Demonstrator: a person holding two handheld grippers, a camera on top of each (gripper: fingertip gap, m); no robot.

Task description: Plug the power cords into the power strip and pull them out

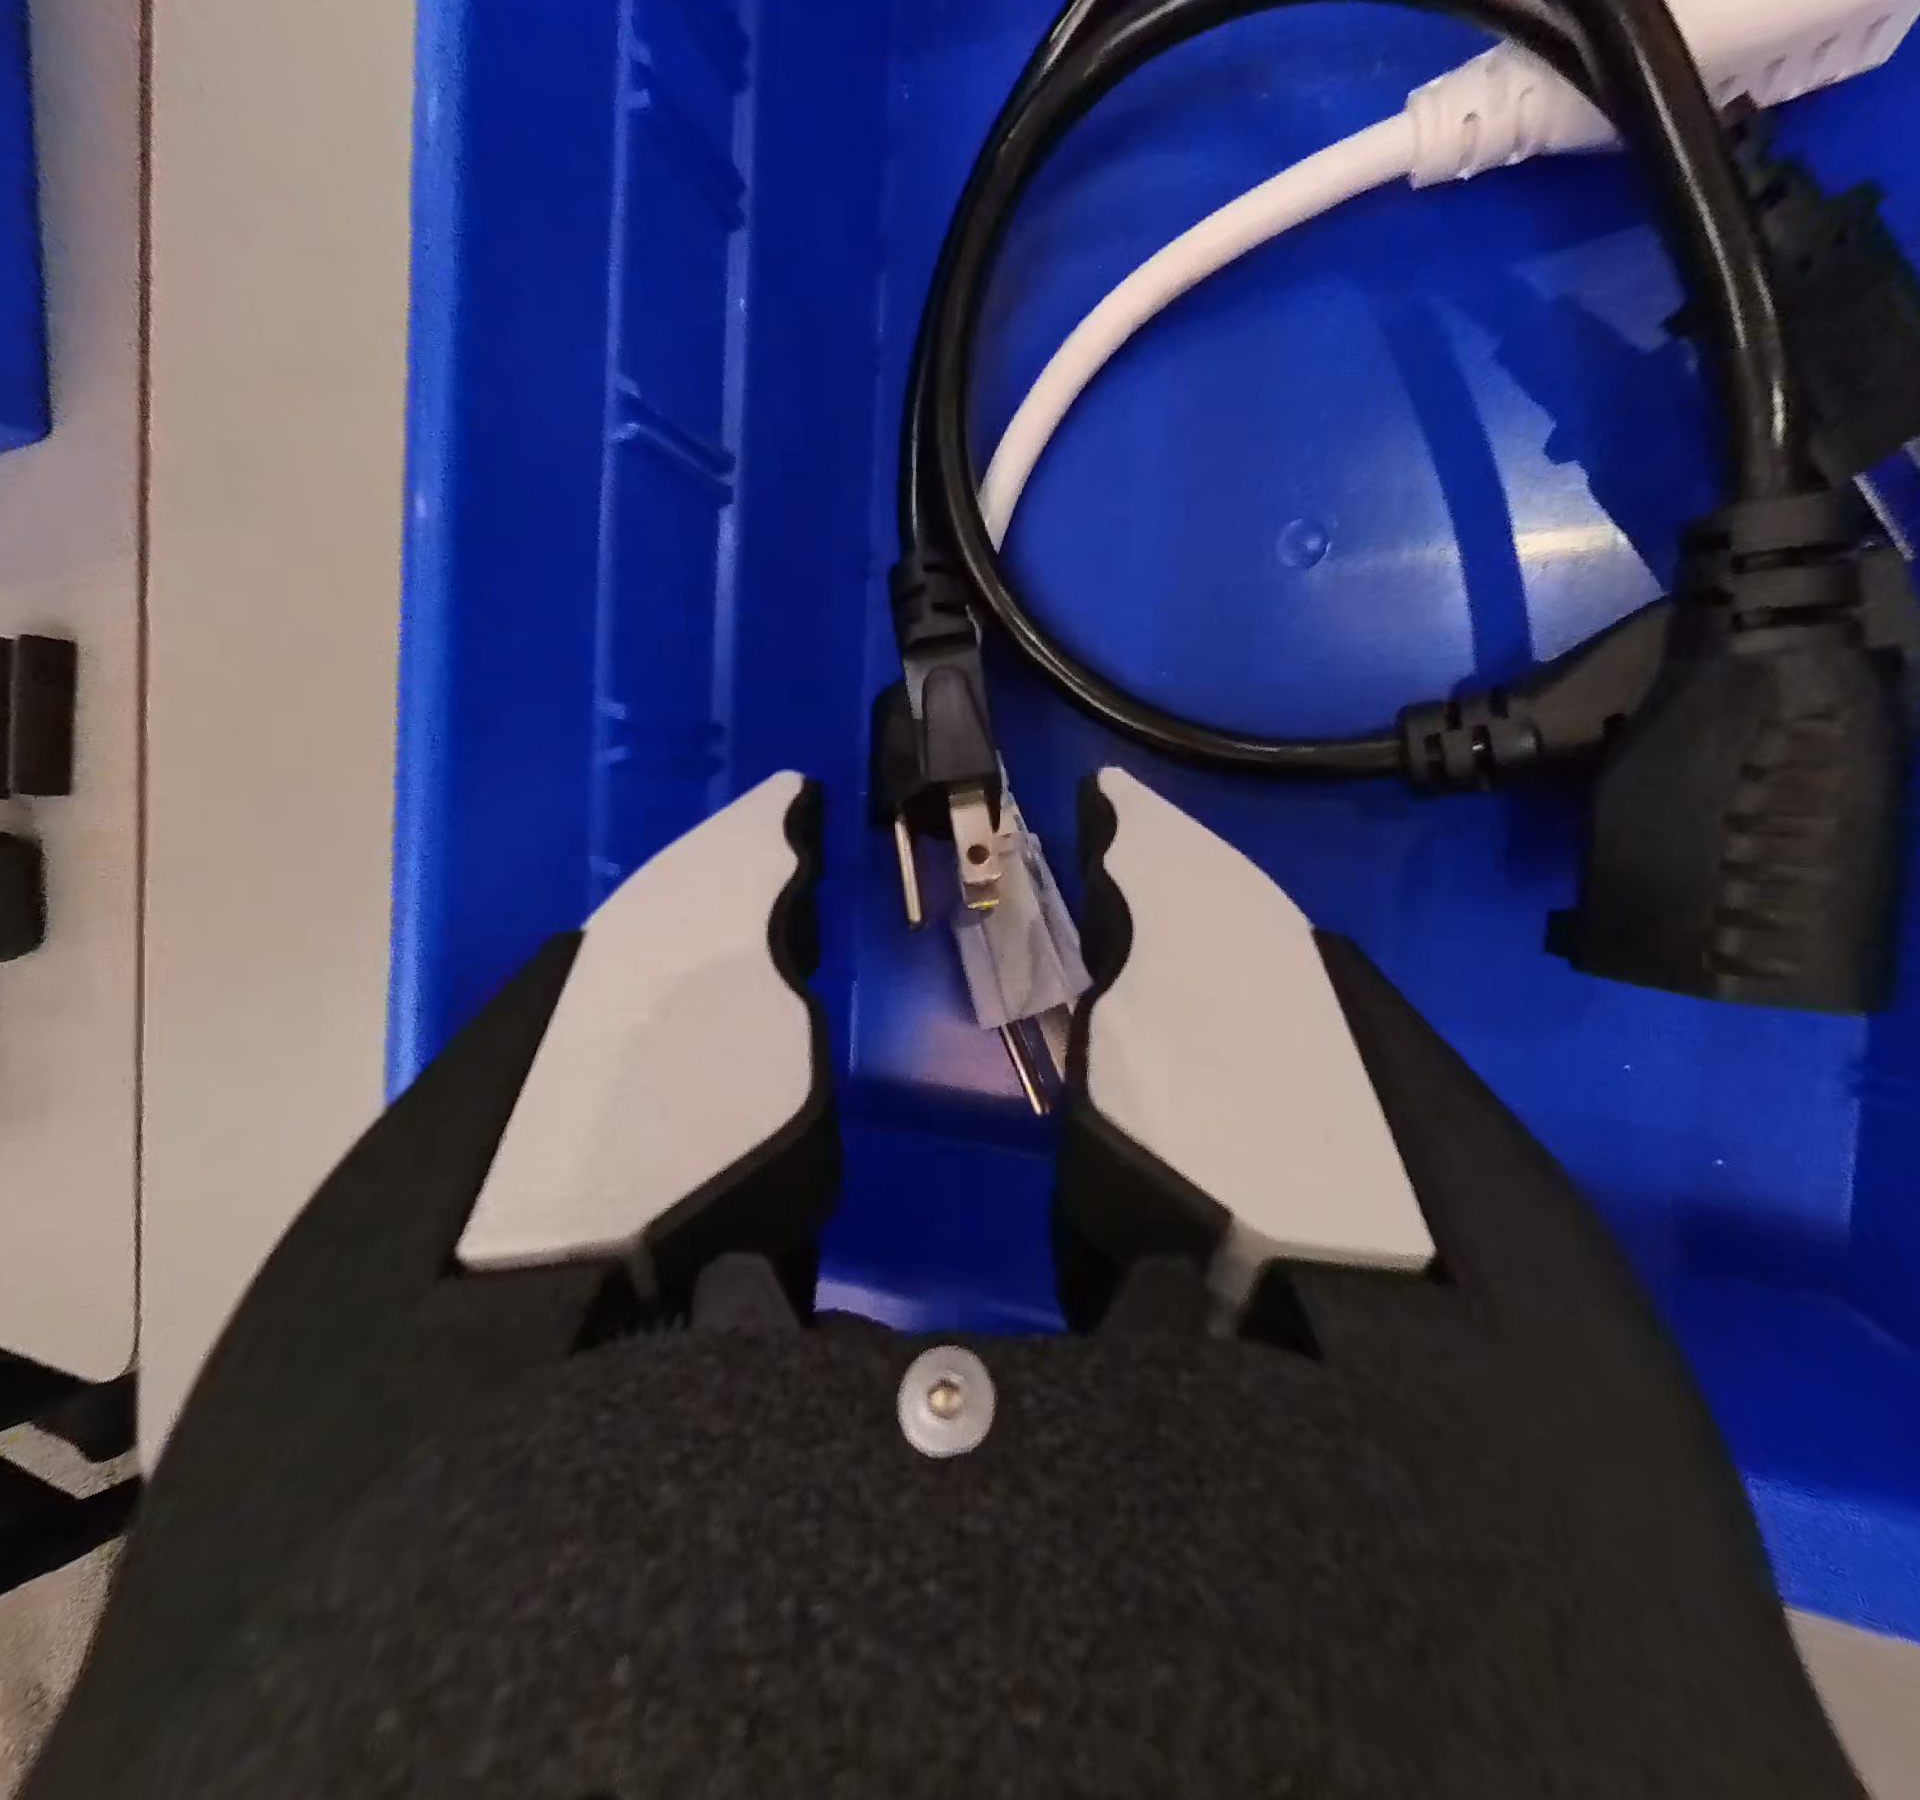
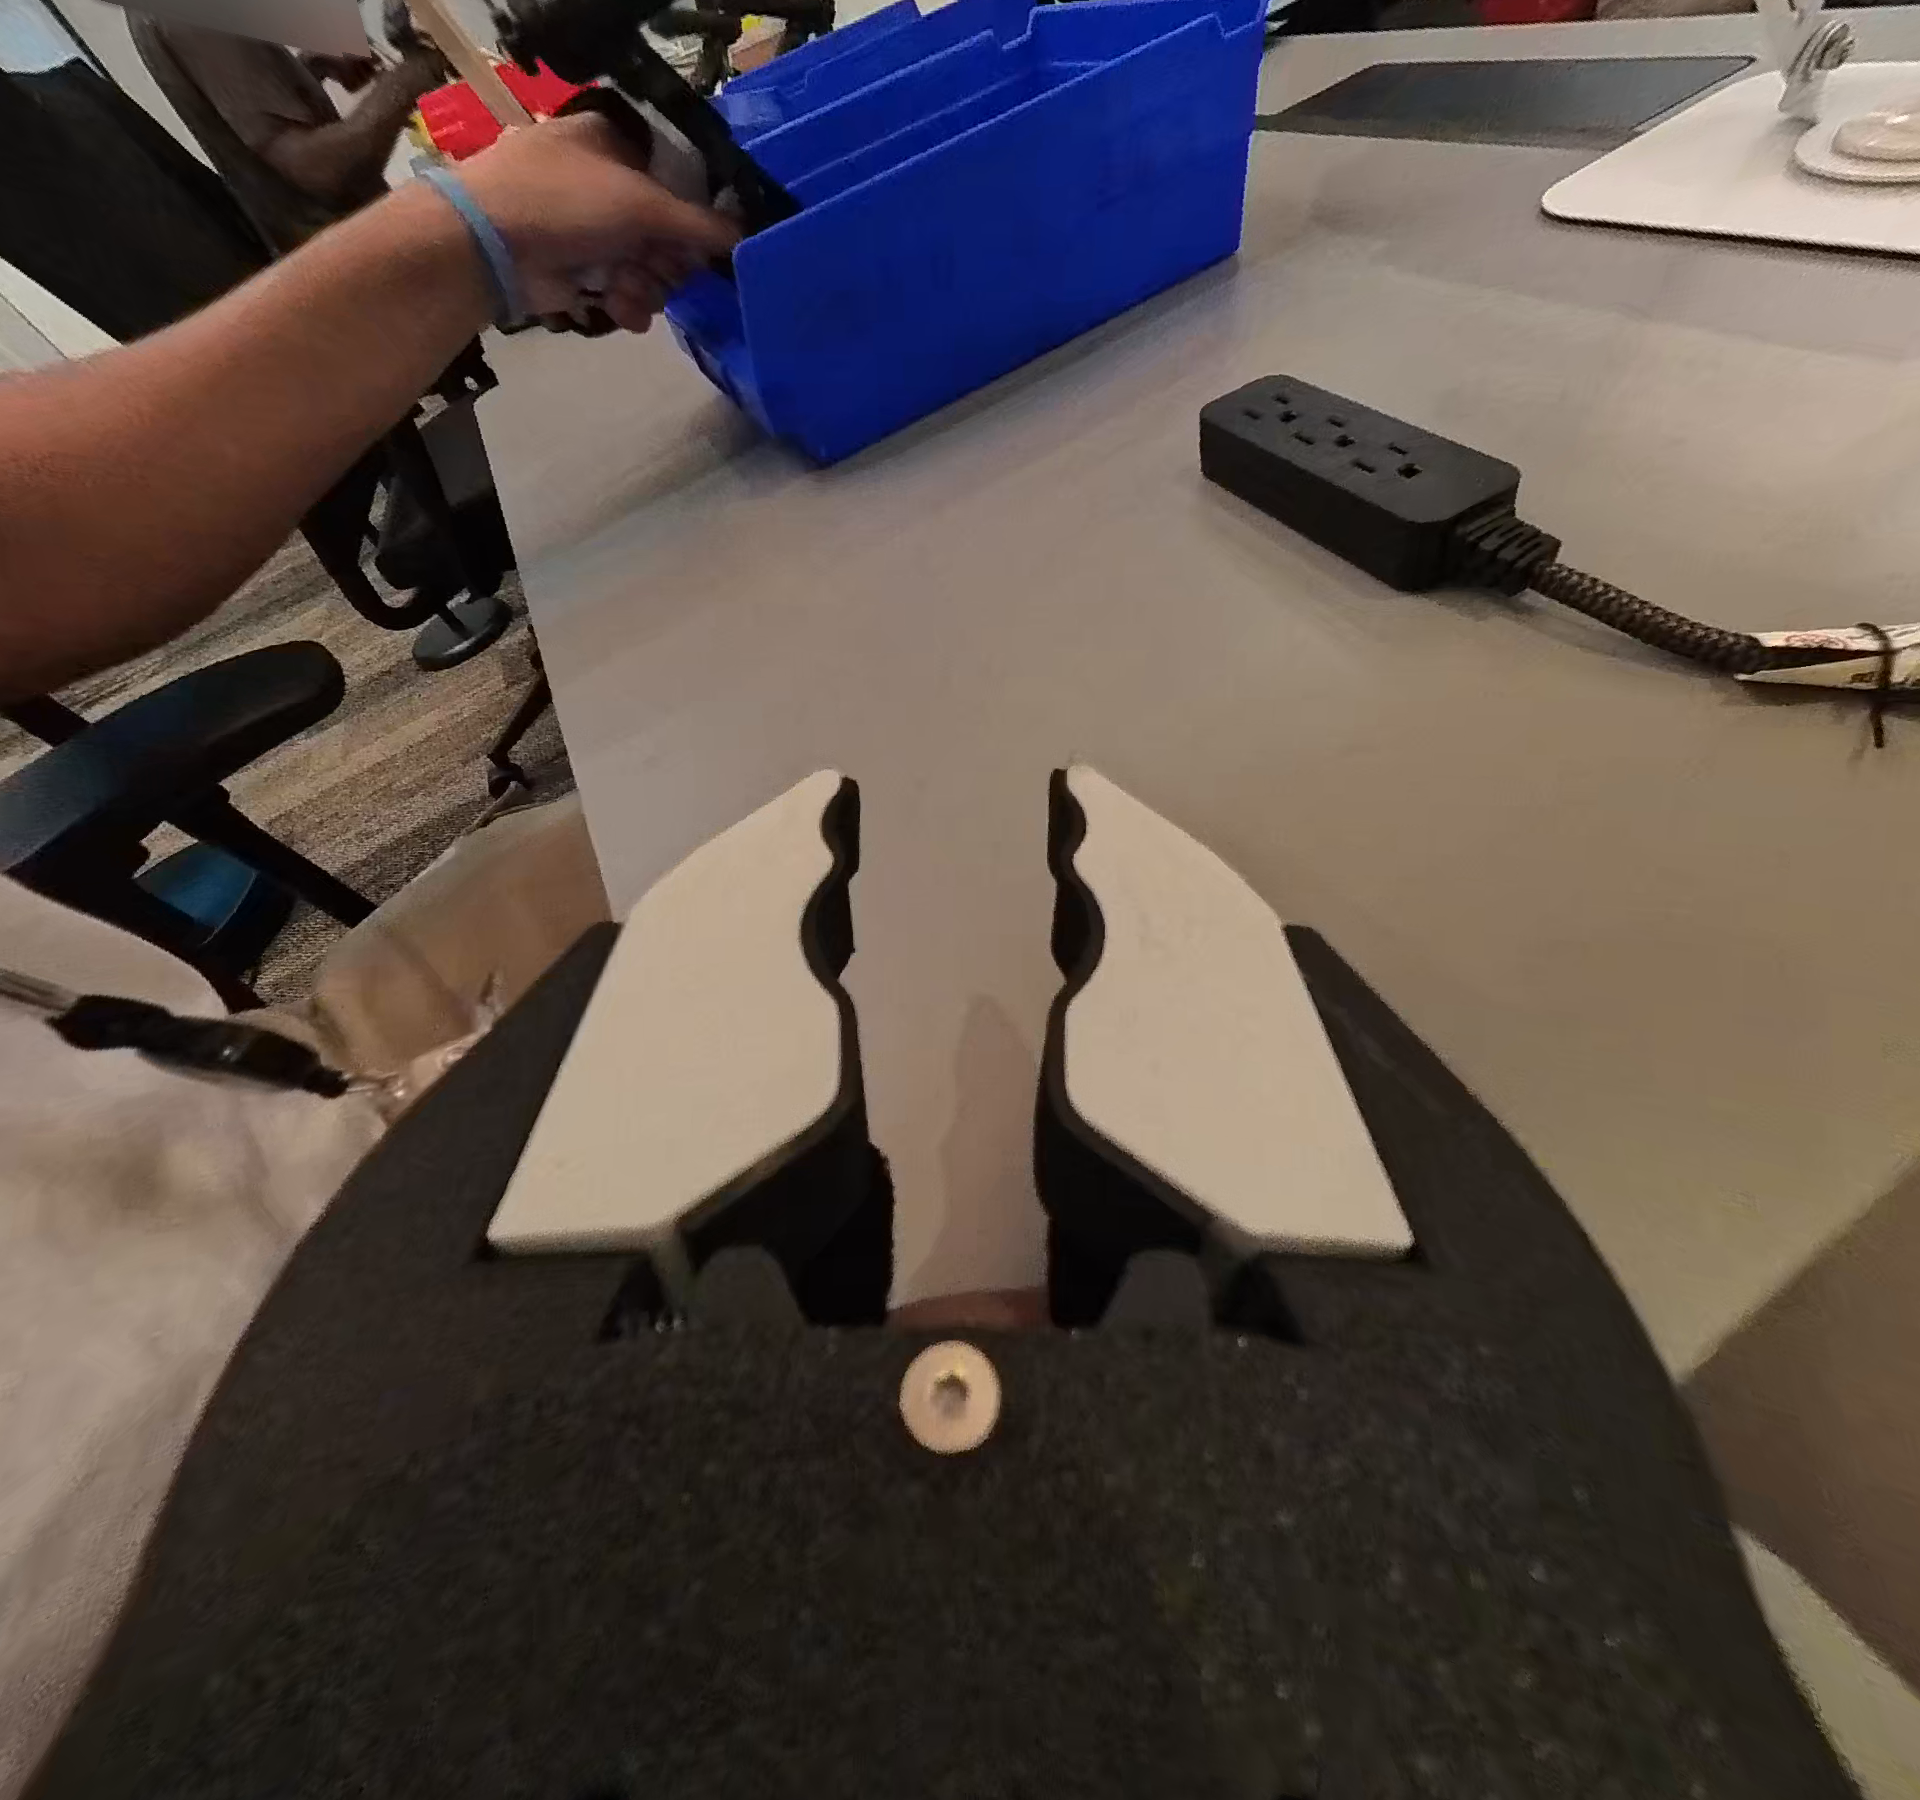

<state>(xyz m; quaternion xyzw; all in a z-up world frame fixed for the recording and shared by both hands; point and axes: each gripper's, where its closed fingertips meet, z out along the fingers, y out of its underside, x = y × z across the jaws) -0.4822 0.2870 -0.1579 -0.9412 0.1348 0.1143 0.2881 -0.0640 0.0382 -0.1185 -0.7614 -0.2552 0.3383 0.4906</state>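
In the left wrist view my left gripper [image 1: 945,805] is open inside a blue bin [image 1: 1351,503]. A black plug [image 1: 940,722] with metal prongs lies between the fingertips, not clamped. Its black cord [image 1: 1039,296] loops up and round to a black socket end [image 1: 1766,815] at the right. A white cord [image 1: 1143,275] lies under the loop. In the right wrist view my right gripper [image 2: 951,784] is open and empty above the grey table [image 2: 1039,628]. The black power strip [image 2: 1351,472] lies ahead to the right, its outlets empty.
The blue bin [image 2: 987,275] stands at the table's far left edge, and a person's arm [image 2: 260,379] holds the left gripper into it. The strip's braided cord [image 2: 1642,618] runs off right. A white stand base [image 2: 1714,181] is far right. An office chair [image 2: 177,732] is left of the table. Tip to tip, the grippers are about 50 cm apart.
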